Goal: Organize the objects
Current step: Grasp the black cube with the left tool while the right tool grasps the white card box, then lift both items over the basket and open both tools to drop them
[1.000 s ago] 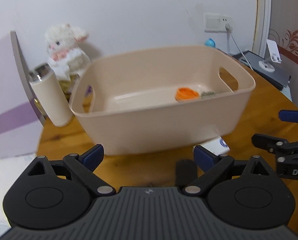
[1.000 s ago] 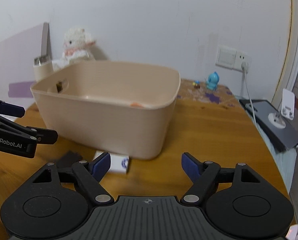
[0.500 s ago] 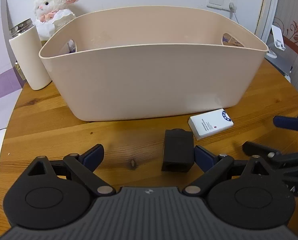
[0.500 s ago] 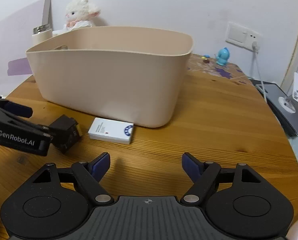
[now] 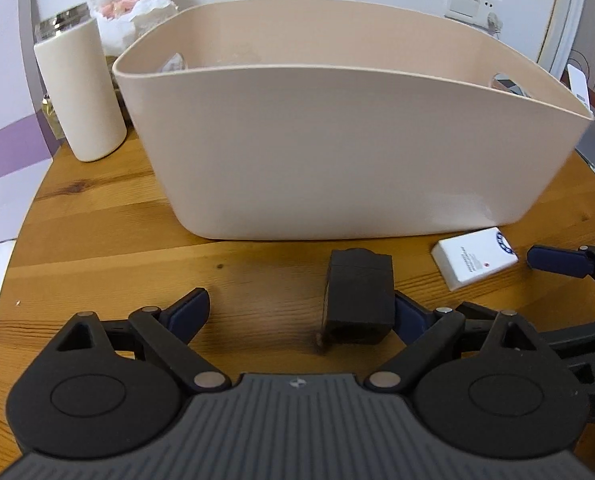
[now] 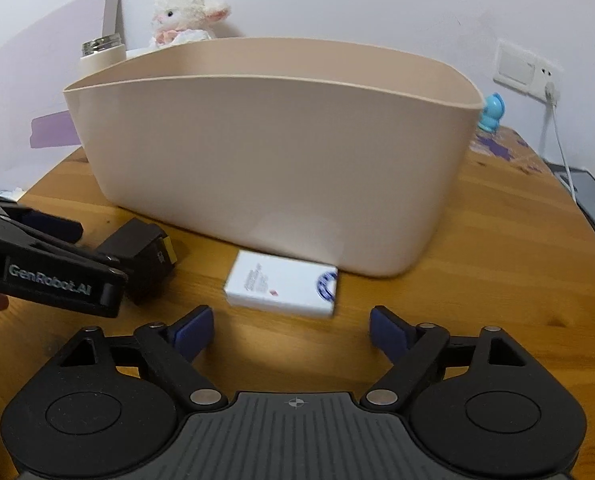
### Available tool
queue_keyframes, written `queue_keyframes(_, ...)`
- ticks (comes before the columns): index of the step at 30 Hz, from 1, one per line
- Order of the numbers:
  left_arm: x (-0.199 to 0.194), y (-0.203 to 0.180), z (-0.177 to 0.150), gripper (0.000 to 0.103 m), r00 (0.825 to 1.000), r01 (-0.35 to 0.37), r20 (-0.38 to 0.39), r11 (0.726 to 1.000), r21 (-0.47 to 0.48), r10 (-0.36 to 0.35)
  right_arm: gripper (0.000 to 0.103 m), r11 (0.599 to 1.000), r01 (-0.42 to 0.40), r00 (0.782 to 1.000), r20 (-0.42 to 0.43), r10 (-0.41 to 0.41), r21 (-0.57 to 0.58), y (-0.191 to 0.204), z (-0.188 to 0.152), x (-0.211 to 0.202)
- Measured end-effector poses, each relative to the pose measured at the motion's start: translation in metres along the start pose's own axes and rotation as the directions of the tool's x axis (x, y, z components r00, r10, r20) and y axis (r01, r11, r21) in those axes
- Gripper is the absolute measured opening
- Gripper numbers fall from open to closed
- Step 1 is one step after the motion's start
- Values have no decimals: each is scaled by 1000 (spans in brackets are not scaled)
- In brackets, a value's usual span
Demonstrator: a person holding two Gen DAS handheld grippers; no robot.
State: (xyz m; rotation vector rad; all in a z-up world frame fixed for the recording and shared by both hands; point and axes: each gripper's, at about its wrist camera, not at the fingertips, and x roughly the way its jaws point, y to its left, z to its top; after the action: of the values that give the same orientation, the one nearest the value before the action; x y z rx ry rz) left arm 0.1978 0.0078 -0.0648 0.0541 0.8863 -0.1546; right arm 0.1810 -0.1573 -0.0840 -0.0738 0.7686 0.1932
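Your left gripper [image 5: 297, 312] is spread wide, the black block [image 5: 357, 296] against its right finger, unclamped. The white box [image 6: 283, 284] lies just before the beige bin [image 6: 273, 152], between your right gripper's [image 6: 291, 330] parted fingers.

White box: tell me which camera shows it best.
The right wrist view. There the white box lies whole and near centre on the table, ahead of the open right gripper, its printed top visible. In the left wrist view the same box sits smaller, toward the right edge.
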Motion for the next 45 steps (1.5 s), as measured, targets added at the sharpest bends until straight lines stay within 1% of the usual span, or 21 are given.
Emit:
queue_keyframes(1, 1, 1, 0, 87, 1000, 4, -2, 1000, -4, -4, 86, 1000, -6, 1000, 5, 6, 6, 1, 1, 1)
queue_keyframes(3, 1, 2, 0, 81, 1000, -5, 14, 1000, 7, 5, 82, 1000, -16, 1000, 10, 16, 17, 2, 3, 4)
queue_keyframes(4, 1, 2, -1, 76, 1000, -10, 19, 1000, 12, 10, 81, 1000, -10, 1000, 13, 10, 15, 3, 4, 6)
queue_keyframes(5, 0, 2, -1, 73, 1000, -16, 26, 1000, 12, 15, 71, 1000, -4, 1000, 18, 4, 8, 5, 5, 6)
queue_keyframes(6, -1, 3, -1, 66, 999, -15, 30, 1000, 8, 14, 60, 1000, -1, 1000, 22, 1, -6, 7, 5, 6)
queue_keyframes(7, -2, 3, -1, 54, 999, -13, 36, 1000, 8, 13, 57, 1000, -10, 1000, 28, 10, -13, 8, 5, 5)
queue_keyframes(8, -3, 3, -1, 47, 999, -10, 39, 1000, 7, 10, 57, 1000, -13, 1000, 28, 14, -14, 9, 5, 4)
queue_keyframes(9, -5, 4, 0, 34, 999, -2, 38, 1000, 4, 2, 57, 1000, -13, 1000, 25, 14, -20, 11, 5, 3)
queue_keyframes(13, -10, 7, -2, 34, 1000, 13, 19, 1000, 6, -13, 57, 998, -1, 999, 43, 4, -61, 17, 2, -5)
queue_keyframes(17, -18, 3, -5, 34, 1000, 20, 5, 999, 25, -20, 57, 998, -6, 998, 59, 9, -58, 14, 3, -20)
queue_keyframes(23, -48, -2, -6, 34, 998, 32, 44, 998, 54, -34, 57, 998, 4, 991, 135, 4, -61, 2, 10, -58)
queue_keyframes(27, -70, -8, -1, 34, 995, 36, 90, 997, 71, -42, 57, 999, 10, 981, 192, 0, -53, -6, 22, -80)
queue_keyframes(31, -92, -13, 10, 34, 989, 39, 141, 996, 82, -50, 57, 999, 17, 968, 250, -5, -47, -14, 34, -99)
queue_keyframes(37, -120, -19, 33, 34, 974, 47, 216, 995, 89, -65, 57, 999, 23, 949, 317, -11, -32, -22, 61, -113)
queue_keyframes(42, -128, -16, 60, 34, 961, 33, 272, 997, 65, -50, 57, 999, 34, 932, 363, -26, -16, -27, 88, -116)
queue_keyframes(45, -125, -12, 81, 34, 956, 41, 289, 998, 46, -53, 57, 999, 42, 929, 370, -31, -22, -29, 100, -111)
